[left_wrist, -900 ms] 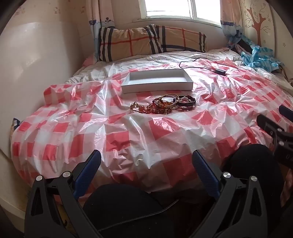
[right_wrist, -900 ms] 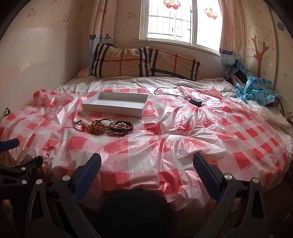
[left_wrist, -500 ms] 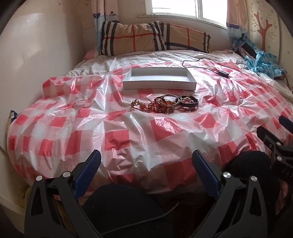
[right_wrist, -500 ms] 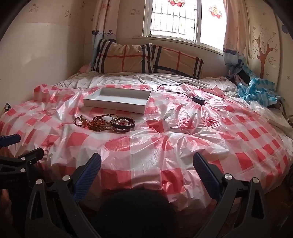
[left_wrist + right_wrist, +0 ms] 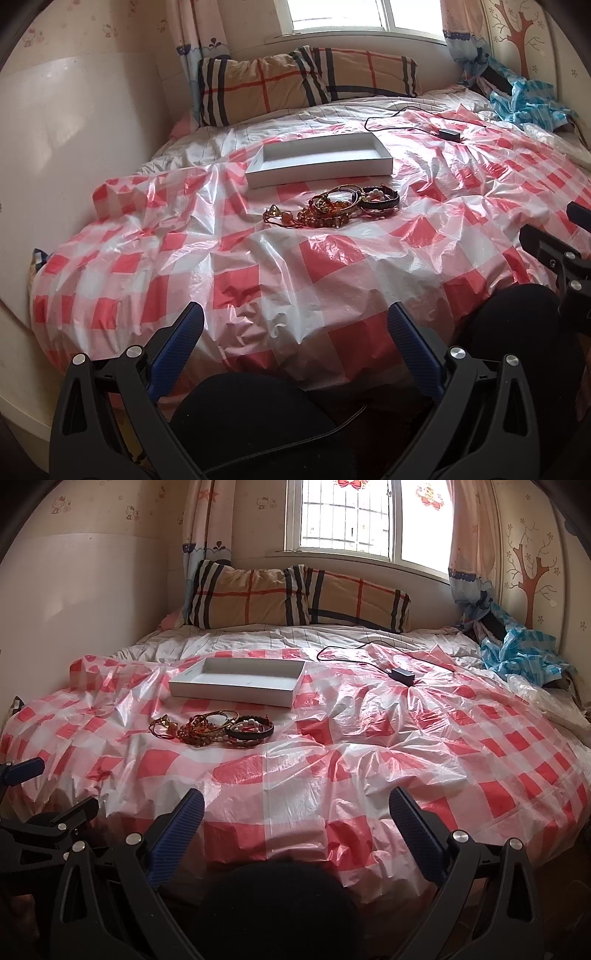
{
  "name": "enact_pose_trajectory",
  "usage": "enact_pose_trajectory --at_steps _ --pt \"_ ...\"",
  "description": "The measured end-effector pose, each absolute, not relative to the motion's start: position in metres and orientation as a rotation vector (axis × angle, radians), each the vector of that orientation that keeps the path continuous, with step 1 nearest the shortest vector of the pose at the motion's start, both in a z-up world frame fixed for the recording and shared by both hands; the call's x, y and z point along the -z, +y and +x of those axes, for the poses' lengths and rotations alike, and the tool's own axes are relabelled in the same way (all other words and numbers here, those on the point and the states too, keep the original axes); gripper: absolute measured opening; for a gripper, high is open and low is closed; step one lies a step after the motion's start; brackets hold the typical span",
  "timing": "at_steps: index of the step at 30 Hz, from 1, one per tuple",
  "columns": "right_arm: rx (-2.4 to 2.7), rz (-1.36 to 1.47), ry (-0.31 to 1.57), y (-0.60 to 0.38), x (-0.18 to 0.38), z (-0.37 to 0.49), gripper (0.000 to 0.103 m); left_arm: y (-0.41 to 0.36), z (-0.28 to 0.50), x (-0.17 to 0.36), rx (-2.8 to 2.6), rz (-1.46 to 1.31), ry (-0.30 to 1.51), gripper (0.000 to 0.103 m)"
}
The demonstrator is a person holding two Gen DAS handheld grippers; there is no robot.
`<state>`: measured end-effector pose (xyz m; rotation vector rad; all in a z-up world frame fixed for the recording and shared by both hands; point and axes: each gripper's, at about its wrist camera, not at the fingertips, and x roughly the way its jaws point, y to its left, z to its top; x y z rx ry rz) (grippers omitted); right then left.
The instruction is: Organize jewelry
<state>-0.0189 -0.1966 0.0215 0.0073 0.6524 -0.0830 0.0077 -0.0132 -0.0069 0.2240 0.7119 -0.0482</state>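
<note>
Hovering at the near edge of the bed (image 5: pixel 122 266), left gripper (image 5: pixel 295 350) has jaws spread wide, nothing between the blue pads; right gripper (image 5: pixel 295 830) same, wide apart and empty, also at the near edge. Red-white checked plastic sheet (image 5: pixel 369 746) covers most of the bed, crumpled; broad bare stretch of it lies between both grippers and the jewelry. Wall (image 5: pixel 55 147) hugs the bed's left side. Jewelry pile (image 5: pixel 332 208) sits mid-bed on the sheet, well apart from both grippers, nothing standing in between. Pile reads as tangled amber-brown bead strands and thin gold bangles on the left, with a dark bracelet stack (image 5: pixel 249 731) with white beads touching its right end. White shallow box (image 5: pixel 319 158), open and bare inside, lies just beyond the pile, close but apart from it. Black adapter with cable (image 5: pixel 402 675) lies on the sheet right of the box, well apart from the pile. Plaid pillows (image 5: pixel 295 598) at the head under the window; blue plastic bag (image 5: pixel 521 653) heaped at the far right corner. In the left wrist view the right gripper pokes in at the right edge.
</note>
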Motion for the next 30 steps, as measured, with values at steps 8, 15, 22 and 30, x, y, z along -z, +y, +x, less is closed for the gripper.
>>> enact_pose_trajectory --at_steps 8,15,22,30 --pt "0.078 0.004 0.66 -0.197 -0.0208 -0.0183 0.096 -0.0058 0.009 0.006 0.06 0.17 0.728 0.096" --pt "0.077 -0.001 0.661 -0.1962 -0.0209 -0.0181 0.096 -0.0044 0.0096 0.0061 0.059 0.181 0.724 0.096" --pt "0.077 0.001 0.658 -0.1968 -0.0211 -0.018 0.096 -0.0061 0.009 0.0077 0.057 0.185 0.724 0.096" --pt "0.077 0.0 0.66 -0.1959 -0.021 -0.0177 0.096 -0.005 0.0103 0.0093 0.054 0.194 0.727 0.096"
